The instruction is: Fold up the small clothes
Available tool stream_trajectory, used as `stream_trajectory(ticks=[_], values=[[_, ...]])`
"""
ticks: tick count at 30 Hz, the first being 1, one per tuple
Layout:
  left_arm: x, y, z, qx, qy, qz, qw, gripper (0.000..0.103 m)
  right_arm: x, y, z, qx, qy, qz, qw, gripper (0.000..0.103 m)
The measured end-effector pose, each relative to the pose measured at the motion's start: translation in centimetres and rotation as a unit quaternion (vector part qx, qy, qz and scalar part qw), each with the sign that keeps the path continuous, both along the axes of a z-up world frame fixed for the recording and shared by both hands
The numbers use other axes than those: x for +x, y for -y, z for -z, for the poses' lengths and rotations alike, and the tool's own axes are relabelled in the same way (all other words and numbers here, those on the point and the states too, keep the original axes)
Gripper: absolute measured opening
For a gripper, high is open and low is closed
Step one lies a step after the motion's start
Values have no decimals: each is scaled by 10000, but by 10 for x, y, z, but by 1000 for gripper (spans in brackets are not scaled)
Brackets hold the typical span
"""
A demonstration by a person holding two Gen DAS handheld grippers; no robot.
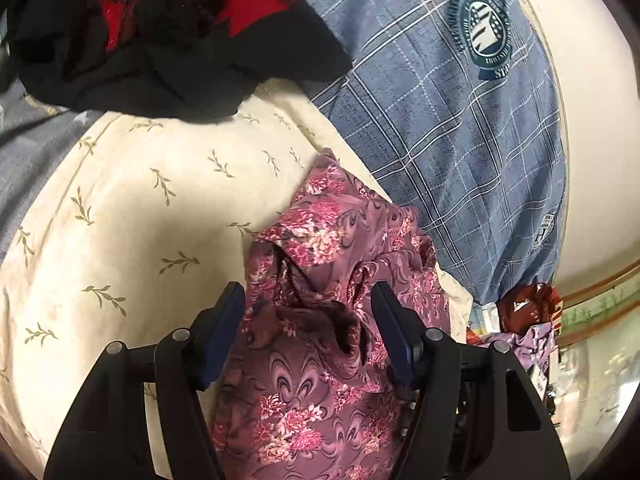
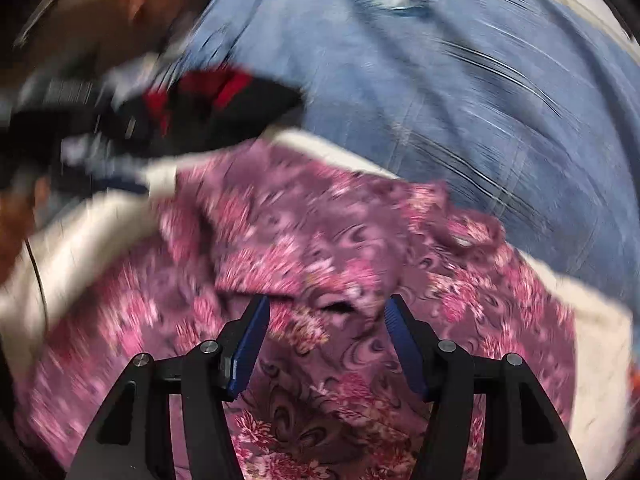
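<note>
Your left gripper (image 1: 308, 300) stands spread wide, its blue pads on either side of the crumpled mauve floral-print garment (image 1: 320, 320), whose bunched folds rise between them; the pads grip nothing. The garment lies on the cream leaf-patterned sheet (image 1: 140, 220), with a black-and-red cloth (image 1: 160, 32) beyond and a blue checked cover with a round emblem (image 1: 460, 120) to the right. Your right gripper (image 2: 328, 312) is likewise released over the same garment (image 2: 280, 240); that view is motion-blurred.

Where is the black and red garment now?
In the left wrist view the black and red garment lies top left, on the cream leaf-print sheet, beside the blue checked cloth.
</note>
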State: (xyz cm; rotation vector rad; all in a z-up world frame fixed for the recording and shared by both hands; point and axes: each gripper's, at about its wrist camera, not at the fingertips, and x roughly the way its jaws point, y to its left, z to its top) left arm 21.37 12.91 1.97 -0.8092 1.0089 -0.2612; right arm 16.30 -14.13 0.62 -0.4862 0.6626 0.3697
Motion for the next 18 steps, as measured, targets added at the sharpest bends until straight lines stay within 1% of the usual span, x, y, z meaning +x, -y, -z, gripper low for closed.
stream_trajectory(ticks=[4,5,6,7,8,9,10,11,12,13,14,15,16,18], values=[[5,3,12,-282,-113,-8,9995,64,5,-30,15,-910,407,-241,9947,62],[7,5,13,-309,-148,-15,9994,64,8,-37,18,-1152,531,-256,9916,58],[8,5,14,-341,-174,-19,9993,64,9,-42,20,-1244,602,-341,9898,56],[9,6,15,-386,-186,-23,9991,64,9,-43,18,-1148,587,-411,9908,35],[10,7,15,-421,-205,-37,9989,64,11,-40,12,-875,498,-406,9941,5],[11,7,16,-432,-217,-57,9988,64,14,-32,3,-445,356,-315,9979,9],[11,8,16,-456,-230,-69,9987,64,16,-19,-8,84,290,-169,9994,8],[12,9,16,-502,-245,-65,9984,64,17,4,-22,774,213,66,9968,8],[13,11,17,-540,-259,-46,9982,65,20,23,-31,1232,171,285,9918,7],[14,15,18,-558,-280,-8,9980,65,22,46,-39,1726,128,537,9834,7],[16,19,19,-547,-304,16,9980,64,23,76,-45,2307,80,849,9693,6],[17,24,20,-527,-330,41,9981,64,23,109,-47,2913,9,1177,9494,6],[18,28,21,-514,-350,62,9980,65,21,145,-45,3511,-93,1512,9240,6],[21,34,24,-436,-426,40,9981,68,18,192,-36,4142,-199,1987,8880,6]])
